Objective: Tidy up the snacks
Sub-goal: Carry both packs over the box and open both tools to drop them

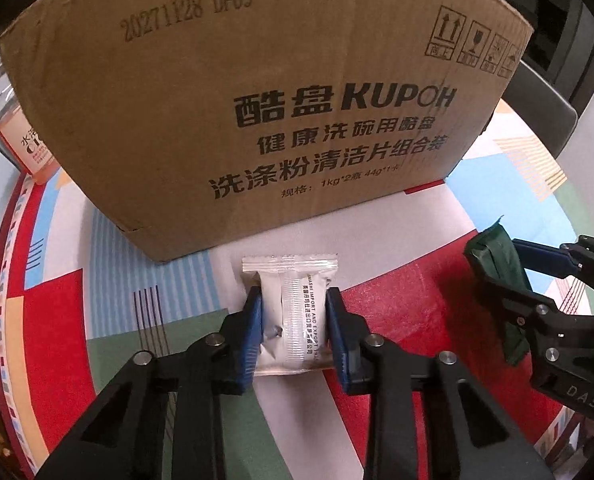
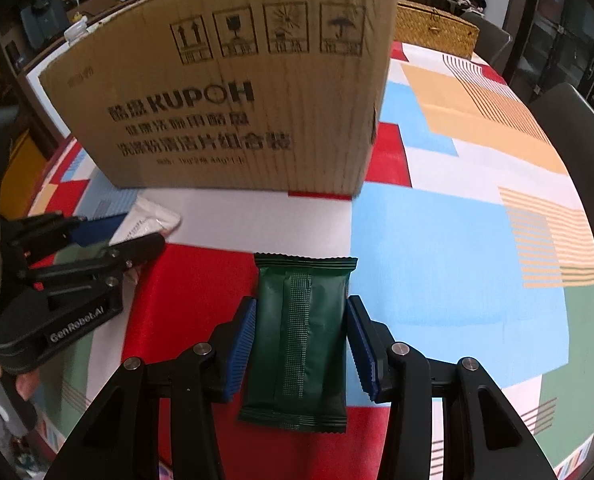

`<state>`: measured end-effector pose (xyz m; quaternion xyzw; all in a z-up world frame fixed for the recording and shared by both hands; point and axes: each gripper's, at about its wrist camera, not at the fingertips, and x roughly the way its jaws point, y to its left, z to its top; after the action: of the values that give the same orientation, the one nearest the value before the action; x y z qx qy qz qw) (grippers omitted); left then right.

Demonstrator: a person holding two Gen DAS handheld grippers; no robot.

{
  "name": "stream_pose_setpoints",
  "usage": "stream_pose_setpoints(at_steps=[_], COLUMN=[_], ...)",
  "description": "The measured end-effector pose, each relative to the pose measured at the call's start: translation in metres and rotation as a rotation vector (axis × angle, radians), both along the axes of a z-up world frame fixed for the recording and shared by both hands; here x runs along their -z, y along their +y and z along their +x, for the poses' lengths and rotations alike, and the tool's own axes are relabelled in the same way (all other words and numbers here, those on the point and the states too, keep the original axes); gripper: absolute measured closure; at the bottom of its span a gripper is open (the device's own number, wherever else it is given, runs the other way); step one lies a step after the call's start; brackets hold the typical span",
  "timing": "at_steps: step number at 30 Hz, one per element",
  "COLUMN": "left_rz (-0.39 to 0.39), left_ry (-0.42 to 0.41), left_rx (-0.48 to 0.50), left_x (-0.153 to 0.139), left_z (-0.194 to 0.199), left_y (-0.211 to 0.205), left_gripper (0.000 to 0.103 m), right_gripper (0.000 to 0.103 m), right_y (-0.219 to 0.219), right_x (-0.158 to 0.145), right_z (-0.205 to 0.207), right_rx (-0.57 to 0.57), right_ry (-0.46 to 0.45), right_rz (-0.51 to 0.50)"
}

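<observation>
My left gripper [image 1: 294,300] is shut on a white snack packet [image 1: 293,312], its blue pads pressing both sides, just in front of the cardboard box [image 1: 257,92]. My right gripper [image 2: 300,312] is shut on a dark green snack packet [image 2: 299,336], held over the patterned tablecloth [image 2: 457,248]. The green packet [image 1: 497,280] and right gripper [image 1: 553,300] also show at the right of the left wrist view. The left gripper [image 2: 109,232] with the white packet [image 2: 149,216] shows at the left of the right wrist view. The box [image 2: 233,92] stands behind both packets.
A clear bottle with an orange label [image 1: 17,120] stands left of the box. A woven basket [image 2: 433,28] sits behind the box at the right. Dark chairs [image 2: 577,120] stand at the table's far edge.
</observation>
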<state>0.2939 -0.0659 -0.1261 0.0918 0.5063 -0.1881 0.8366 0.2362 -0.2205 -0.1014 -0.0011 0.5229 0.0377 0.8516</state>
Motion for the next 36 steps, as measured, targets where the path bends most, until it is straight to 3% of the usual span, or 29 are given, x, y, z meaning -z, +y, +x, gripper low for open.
stream_pose_setpoints(at_steps=[14,36], left_rz=[-0.038,-0.138], left_ry=[-0.063,-0.254], left_rx=[-0.003,-0.024], left_x=[-0.028,-0.116], left_z=[-0.029,-0.053], left_y=[0.008,0.014], left_gripper=[0.073,0.073], right_gripper=[0.057,0.057], right_y=[0.001,0.001], right_x=[-0.020,-0.083], right_z=[-0.003,-0.010], right_rx=[-0.011,-0.028], right_ry=[-0.054,-0.231], right_rz=[0.026,0.078])
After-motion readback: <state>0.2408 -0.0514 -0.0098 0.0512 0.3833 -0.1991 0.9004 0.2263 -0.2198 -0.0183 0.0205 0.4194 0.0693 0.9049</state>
